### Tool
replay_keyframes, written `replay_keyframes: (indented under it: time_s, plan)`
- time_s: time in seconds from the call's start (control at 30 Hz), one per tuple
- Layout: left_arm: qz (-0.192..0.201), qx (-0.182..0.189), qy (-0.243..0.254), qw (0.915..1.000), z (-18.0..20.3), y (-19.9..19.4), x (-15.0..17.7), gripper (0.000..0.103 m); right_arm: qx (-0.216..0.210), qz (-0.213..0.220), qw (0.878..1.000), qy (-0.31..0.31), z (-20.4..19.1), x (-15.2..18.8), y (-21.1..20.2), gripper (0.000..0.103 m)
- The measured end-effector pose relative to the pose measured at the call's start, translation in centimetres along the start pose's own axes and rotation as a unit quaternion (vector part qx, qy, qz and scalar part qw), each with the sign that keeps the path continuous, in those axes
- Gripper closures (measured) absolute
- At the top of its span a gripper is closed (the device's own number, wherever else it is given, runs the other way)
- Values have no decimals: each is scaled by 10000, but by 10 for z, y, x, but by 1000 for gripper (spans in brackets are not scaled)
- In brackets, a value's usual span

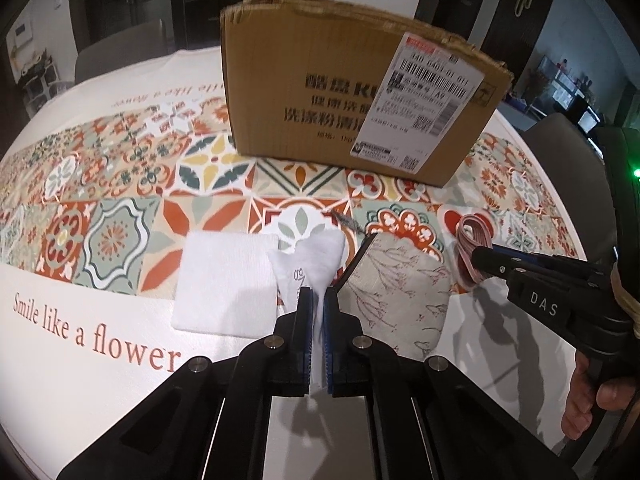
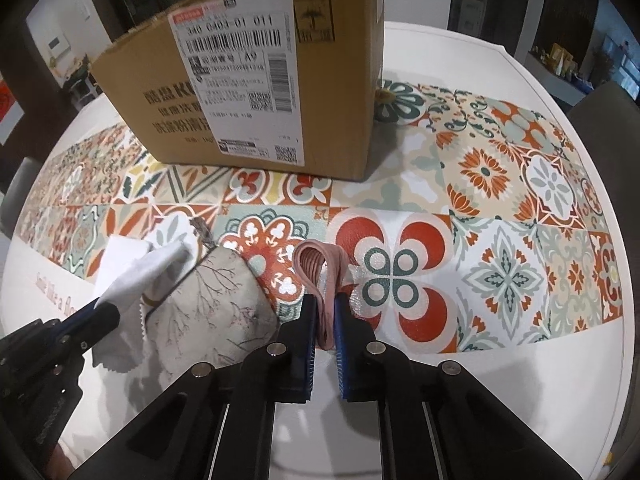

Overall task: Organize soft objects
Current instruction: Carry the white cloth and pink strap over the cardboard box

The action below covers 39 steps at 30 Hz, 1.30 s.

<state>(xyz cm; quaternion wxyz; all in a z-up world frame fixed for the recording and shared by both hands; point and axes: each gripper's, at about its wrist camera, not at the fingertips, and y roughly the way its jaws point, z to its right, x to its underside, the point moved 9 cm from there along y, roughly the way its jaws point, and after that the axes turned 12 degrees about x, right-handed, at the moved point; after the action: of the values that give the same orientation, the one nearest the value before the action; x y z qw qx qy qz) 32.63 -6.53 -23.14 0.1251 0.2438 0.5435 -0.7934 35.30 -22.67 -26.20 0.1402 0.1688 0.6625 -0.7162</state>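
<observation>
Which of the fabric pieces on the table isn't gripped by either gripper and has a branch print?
The grey branch-print swatch, lying between the white cloth pinched by the left gripper and the pink folded strip in the right gripper.

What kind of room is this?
Probably a home dining room: a table under a tile-print tablecloth, a chair behind it, and a used shipping box on top.

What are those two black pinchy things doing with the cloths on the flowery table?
A person is tidying soft things with a pinching tool in each hand. The left tool is shut on a white cloth. The right tool is shut on a folded pink striped cloth. Between them a grey pouch with a branch pattern lies on the table, and a flat white square pad lies beside the white cloth. A cardboard box stands behind everything.
</observation>
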Motion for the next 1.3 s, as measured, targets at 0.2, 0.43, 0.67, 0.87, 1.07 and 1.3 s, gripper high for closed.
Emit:
replay_keyframes:
  time_s: [0.2, 0.43, 0.67, 0.87, 1.07, 1.3]
  plan:
    - [279, 0, 167, 9995, 6, -19, -11, 96, -43, 271, 9996, 35, -3, -8, -24, 93]
    - [598, 62, 352, 9976, 14, -43, -23, 96, -153, 566, 9982, 89, -8, -14, -55, 93]
    - [973, 149, 533, 9937, 22, -73, -38, 96, -285, 828, 9960, 155, -12, -19, -85, 93]
    - [1307, 211, 662, 9890, 27, -100, -52, 96, -388, 1073, 9933, 200, -19, -26, -109, 93]
    - [1628, 285, 751, 9834, 31, -123, -67, 96, -494, 1337, 9894, 282, -24, -35, -135, 93]
    - [1936, 363, 887, 9764, 34, -143, -86, 96, -543, 1670, 9839, 345, -29, -49, -161, 93]
